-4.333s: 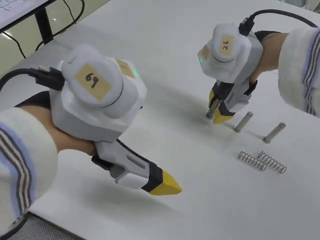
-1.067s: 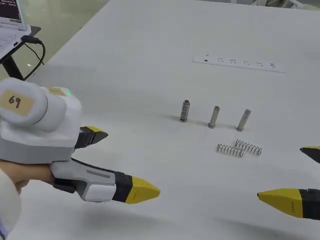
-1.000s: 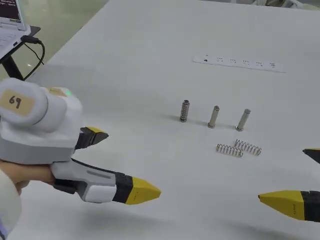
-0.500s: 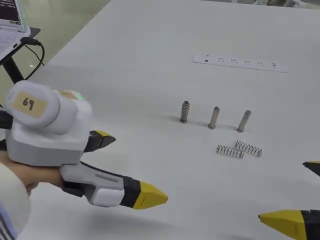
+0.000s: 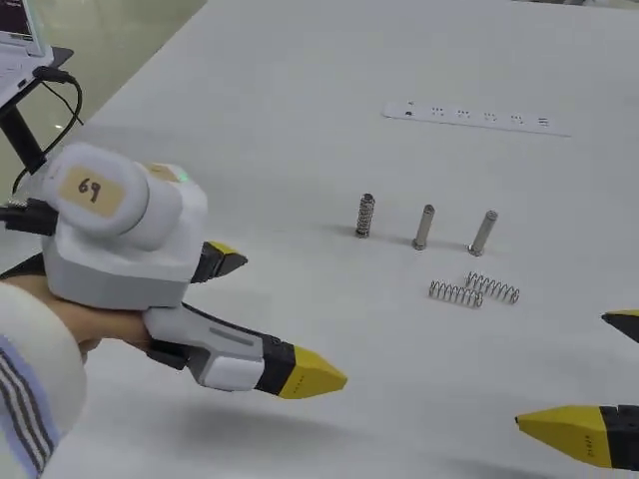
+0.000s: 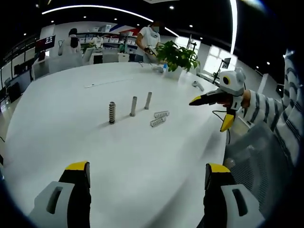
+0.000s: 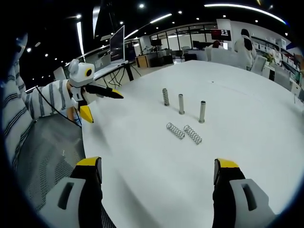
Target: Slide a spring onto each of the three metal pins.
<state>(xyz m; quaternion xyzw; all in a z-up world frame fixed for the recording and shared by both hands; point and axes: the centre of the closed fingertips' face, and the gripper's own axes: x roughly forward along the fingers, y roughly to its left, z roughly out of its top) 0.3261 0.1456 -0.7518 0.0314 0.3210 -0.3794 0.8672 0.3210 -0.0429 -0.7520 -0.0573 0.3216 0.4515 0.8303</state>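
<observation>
Jaws are being held wide and empty on the left gripper (image 5: 283,319) and right gripper (image 5: 579,371), well back for access. Two springs (image 5: 454,293) are lying ready at six o'clock of the bare pins (image 5: 423,228).

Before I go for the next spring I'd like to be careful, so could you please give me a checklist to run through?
1. Left gripper open, empty: ok.
2. Right gripper open, empty: ok.
3. Sprung pin upright, spring on: ok.
4. Middle pin and end pin upright, bare: ok.
5. Nearer spring and farther spring lying on the table by the bare pins, unobstructed: ok.
6. The two springs free of each other: cannot tell.
</observation>
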